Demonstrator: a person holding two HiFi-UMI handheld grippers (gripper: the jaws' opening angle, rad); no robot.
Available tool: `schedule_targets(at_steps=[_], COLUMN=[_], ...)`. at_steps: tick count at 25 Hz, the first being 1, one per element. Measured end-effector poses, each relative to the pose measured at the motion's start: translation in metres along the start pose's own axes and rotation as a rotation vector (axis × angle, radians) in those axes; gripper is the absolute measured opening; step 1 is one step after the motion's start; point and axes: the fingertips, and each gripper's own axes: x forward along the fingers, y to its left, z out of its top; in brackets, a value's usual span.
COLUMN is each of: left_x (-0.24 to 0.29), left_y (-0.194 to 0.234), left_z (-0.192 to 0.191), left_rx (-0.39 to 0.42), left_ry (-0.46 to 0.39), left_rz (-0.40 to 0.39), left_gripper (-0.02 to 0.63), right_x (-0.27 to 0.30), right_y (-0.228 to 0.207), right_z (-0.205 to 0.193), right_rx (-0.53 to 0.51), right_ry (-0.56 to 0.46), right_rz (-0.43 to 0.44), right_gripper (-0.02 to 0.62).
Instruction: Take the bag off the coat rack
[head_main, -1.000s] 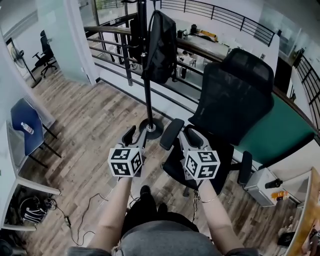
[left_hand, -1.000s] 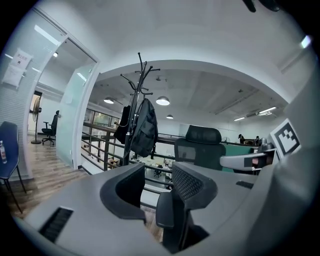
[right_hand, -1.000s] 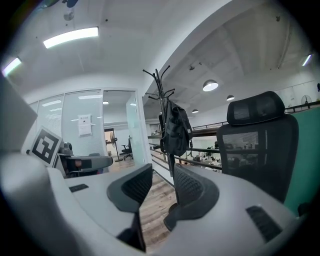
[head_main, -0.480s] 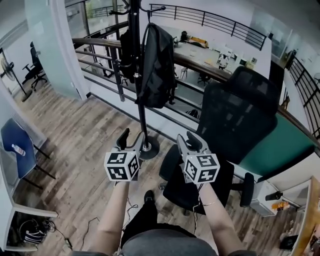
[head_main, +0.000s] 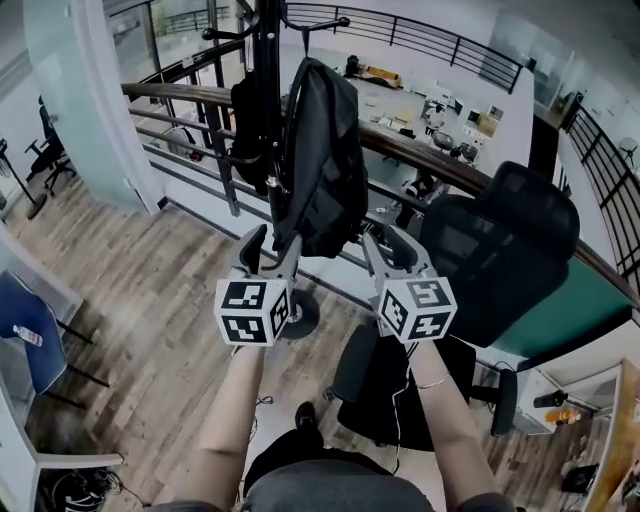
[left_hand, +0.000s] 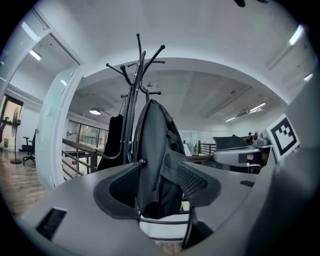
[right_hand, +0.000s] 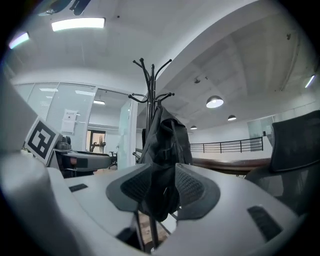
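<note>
- Two sets of fingers, just widened and empty: left gripper (head_main: 272, 250), right gripper (head_main: 391, 247).
- Backpack (head_main: 322, 150) hangs on coat rack (head_main: 266, 70), near ahead.
- Clamp its upper part firmly, then lift until it's free.

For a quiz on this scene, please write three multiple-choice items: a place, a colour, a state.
1. In the head view, the office chair stands where from the coat rack? A left; B right; C under it.
2. The bag is: A black; B red; C white.
3. The bag: A lies on the floor; B sits on the chair; C hangs on the rack.
Answers: B, the chair shows right of the pole; A, black all over; C, it hangs beside the pole.
</note>
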Motion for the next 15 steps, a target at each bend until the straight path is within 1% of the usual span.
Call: schedule_targets(at_steps=[6, 10, 15], left_x=[0.047, 0.066, 0.084], left_y=[0.009, 0.009, 0.001], left_z=[0.043, 0.068, 0.085], left_rx=[0.056, 0.071, 0.085], left_ry=[-0.061, -0.103, -0.113], left_rz=[-0.065, -0.100, -0.118], left_gripper=[0.233, 0.233, 0.244], right_x=[0.048, 0.068, 0.088], right_y=[-0.011, -0.017, -0.029], right_z=[0.034, 0.053, 0.069], right_rx=[-0.045, -0.072, -0.122], right_ry=[-0.041, -0.061, -0.056], right_rz=[-0.032, -0.050, -0.070], right_gripper=[0.140, 0.141, 0.169])
